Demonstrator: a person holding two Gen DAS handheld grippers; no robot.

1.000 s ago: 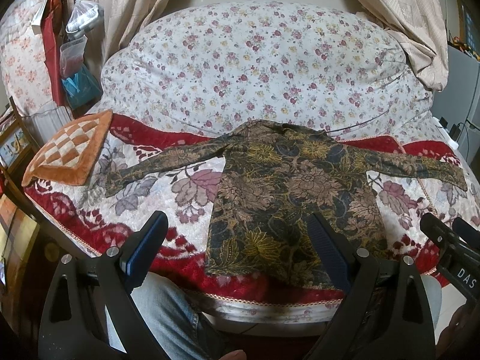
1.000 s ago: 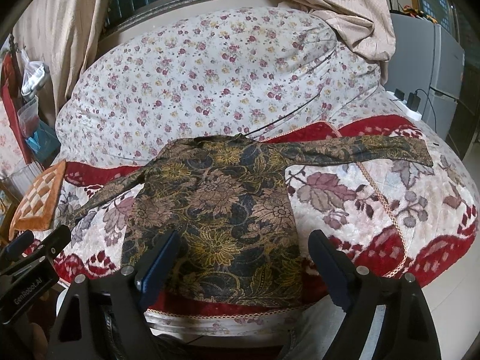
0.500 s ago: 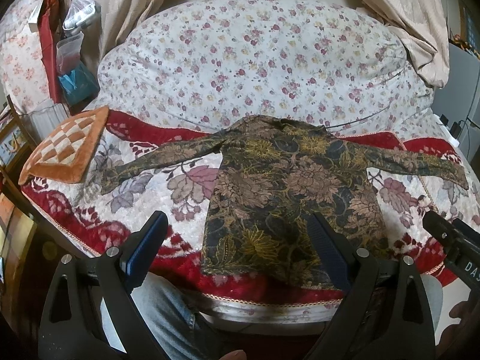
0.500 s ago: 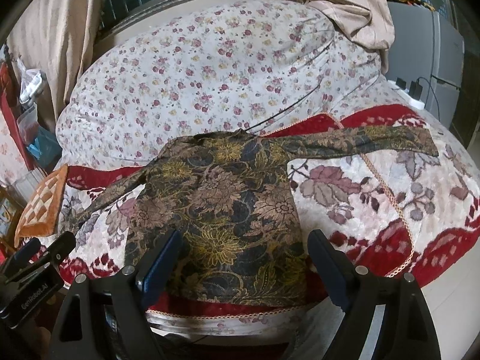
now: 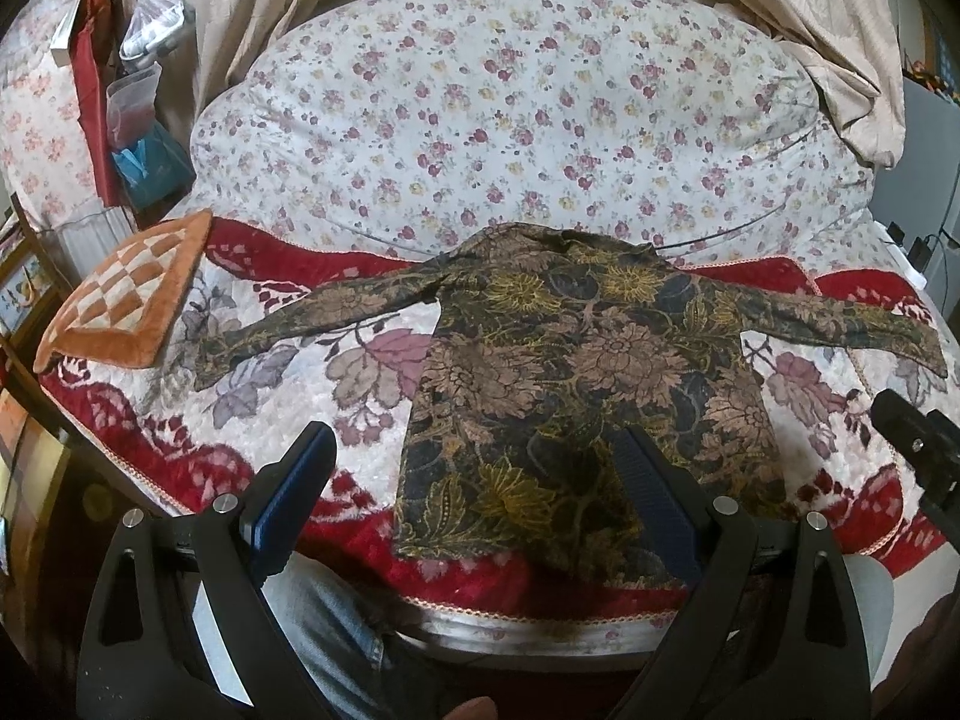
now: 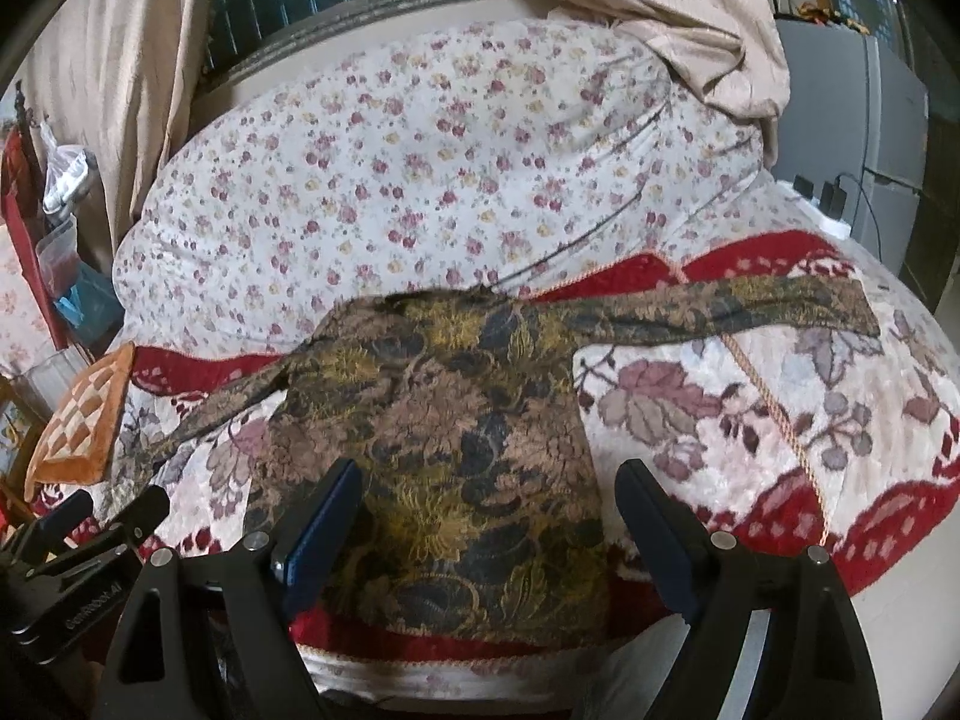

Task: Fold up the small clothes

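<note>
Over the last second both views have crept slightly closer to the floral long-sleeved top (image 5: 576,384), which lies flat on the bed (image 5: 288,420), sleeves spread. Left tool (image 5: 474,480) and right tool (image 6: 486,516) hover wide and empty; folding hasn't started.

I can make out faint grey lettering on the black body of the left gripper (image 6: 72,594) in my right wrist view. It is too blurred for me to read, and I see no other text.
</note>
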